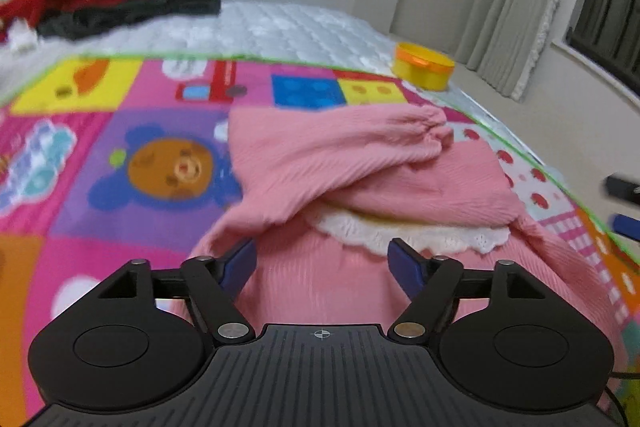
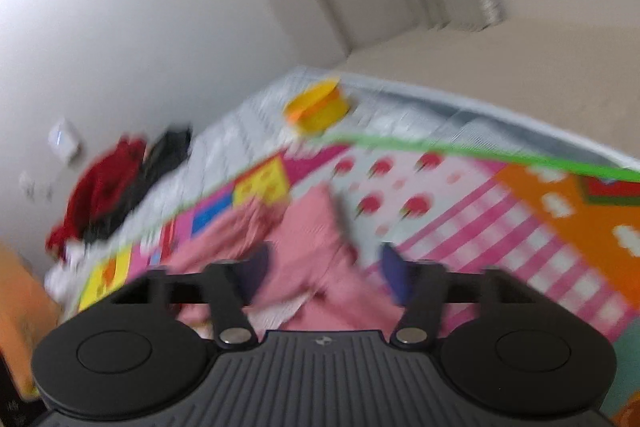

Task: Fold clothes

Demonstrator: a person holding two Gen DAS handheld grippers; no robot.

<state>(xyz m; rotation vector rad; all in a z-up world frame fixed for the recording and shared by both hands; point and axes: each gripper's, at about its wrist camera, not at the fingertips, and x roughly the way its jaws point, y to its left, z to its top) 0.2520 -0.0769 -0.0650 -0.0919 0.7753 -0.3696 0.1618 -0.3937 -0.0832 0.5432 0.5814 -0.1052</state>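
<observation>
A pink ribbed garment (image 1: 320, 163) with a white lace collar (image 1: 408, 231) lies half-folded on a colourful play mat (image 1: 120, 163) spread over a bed, one sleeve thrown across its body. The left gripper (image 1: 322, 261) hovers just above its near edge, fingers wide and holding nothing; the right gripper (image 2: 324, 273) straddles a raised pink fold, fingers (image 2: 394, 277) apart, and the blur hides whether they pinch it. Risk: a shallow pinch could catch one layer only, dragging the loose sleeve open, or bunch the slack knit toward the yellow tub (image 1: 424, 66) at the far right.
</observation>
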